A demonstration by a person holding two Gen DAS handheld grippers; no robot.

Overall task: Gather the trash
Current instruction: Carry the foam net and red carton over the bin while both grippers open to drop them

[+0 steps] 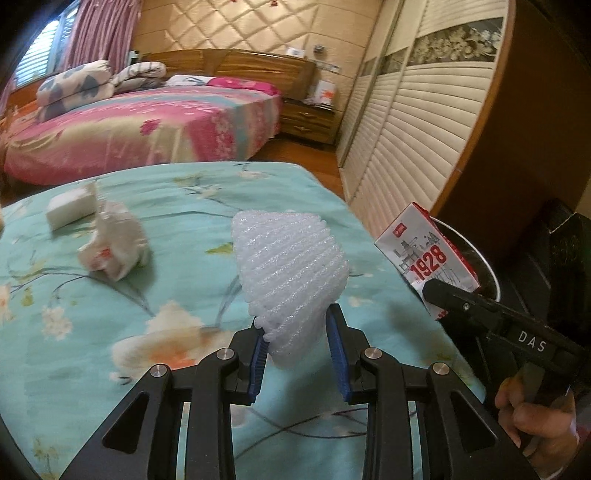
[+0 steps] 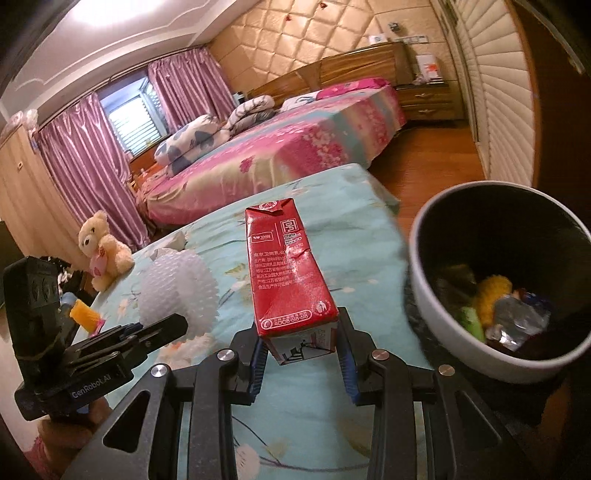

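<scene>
Two tools each hold trash above the teal floral tabletop [image 1: 110,295]: the left tool [image 1: 298,332] clamps a white foam net sleeve [image 1: 291,273], and the right tool [image 2: 301,332] grips a red milk carton [image 2: 288,269] beside the white bin [image 2: 443,314]. Crumpled wrappers [image 1: 114,243] lie on the cloth.

Left wrist camera looks down along its fingers, close over the teal bedspread [image 1: 110,295], toward the pink bed [image 1: 147,125]. Right wrist camera sits just beside it, angled likewise, catching the bin [image 2: 436,295]. Both share bedspread, bed and padded wall [image 1: 240,26].
</scene>
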